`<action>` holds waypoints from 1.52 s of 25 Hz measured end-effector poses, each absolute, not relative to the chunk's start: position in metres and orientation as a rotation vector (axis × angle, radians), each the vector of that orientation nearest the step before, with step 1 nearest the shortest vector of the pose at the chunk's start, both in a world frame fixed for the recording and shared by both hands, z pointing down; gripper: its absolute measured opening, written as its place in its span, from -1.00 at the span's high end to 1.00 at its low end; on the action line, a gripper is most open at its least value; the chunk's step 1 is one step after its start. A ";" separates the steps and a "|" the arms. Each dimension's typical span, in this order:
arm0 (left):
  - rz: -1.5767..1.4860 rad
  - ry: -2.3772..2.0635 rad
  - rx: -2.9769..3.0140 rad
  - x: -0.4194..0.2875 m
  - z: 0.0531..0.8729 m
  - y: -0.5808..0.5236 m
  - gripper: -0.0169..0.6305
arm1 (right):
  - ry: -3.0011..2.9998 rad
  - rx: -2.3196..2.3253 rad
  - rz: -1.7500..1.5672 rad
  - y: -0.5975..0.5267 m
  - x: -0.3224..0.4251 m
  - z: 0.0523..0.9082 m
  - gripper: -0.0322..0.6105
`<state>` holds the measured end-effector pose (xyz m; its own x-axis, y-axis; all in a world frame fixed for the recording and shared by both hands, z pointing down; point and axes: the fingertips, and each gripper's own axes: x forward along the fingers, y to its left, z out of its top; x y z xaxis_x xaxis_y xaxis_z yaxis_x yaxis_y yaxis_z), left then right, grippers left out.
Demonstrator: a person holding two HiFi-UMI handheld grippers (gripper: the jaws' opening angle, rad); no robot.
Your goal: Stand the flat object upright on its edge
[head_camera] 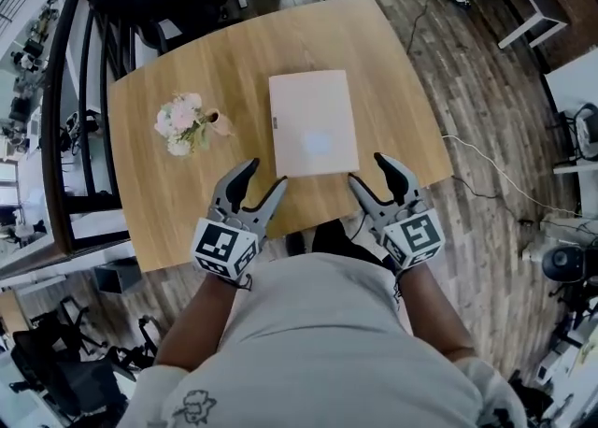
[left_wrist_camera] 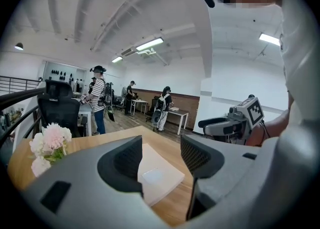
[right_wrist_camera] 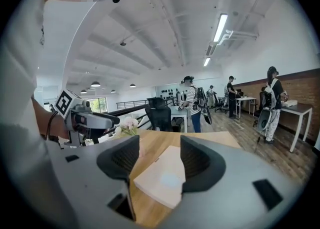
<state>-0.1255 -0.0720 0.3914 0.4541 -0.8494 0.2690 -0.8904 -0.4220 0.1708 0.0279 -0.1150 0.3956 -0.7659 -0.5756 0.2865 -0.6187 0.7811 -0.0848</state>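
Cream-coloured and thin, the flat object [head_camera: 313, 123] lies flat on the light wooden counter [head_camera: 234, 52], not on its edge. It sits a little right of the counter's middle, with one short side turned toward the person and close to the counter's near edge. A faint paler patch shows on its top face, and a small dark mark sits at its left long side.

The left gripper [head_camera: 265, 174] hovers at the near left corner of the flat object, its fingers [head_camera: 245, 178] spread wide with nothing held. In the left gripper view the near corner of the object shows in the gap between them, further along and lower, and neither pad presses on it. The right gripper [head_camera: 368, 168] stands at the near right corner in the same way, fingers set well apart and empty. The right gripper view shows the object lying on the wood beyond the gap. From the head view I cannot tell whether either inner fingertip touches the object's corners; they are at least just beside them. Each gripper carries its marker cube [head_camera: 224, 247] at the back, close to the person's light shirt [head_camera: 318, 342].

A small bunch of pink and white flowers [head_camera: 184, 122] lies on the counter to the left of the flat object, apart from it. Beyond the counter are a dark wood floor [head_camera: 467, 80], a black office chair [right_wrist_camera: 160, 110] and several people [right_wrist_camera: 192, 98] standing further back in the room
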 end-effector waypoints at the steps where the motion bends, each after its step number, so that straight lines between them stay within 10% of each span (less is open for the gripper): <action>1: 0.209 -1.493 2.409 -0.124 0.394 -0.078 0.24 | -2.721 0.918 0.270 -0.123 0.028 0.400 0.07; 38: 0.545 -1.409 1.866 -0.166 0.626 -0.205 0.13 | -2.310 0.619 0.856 -0.269 0.013 0.632 -0.05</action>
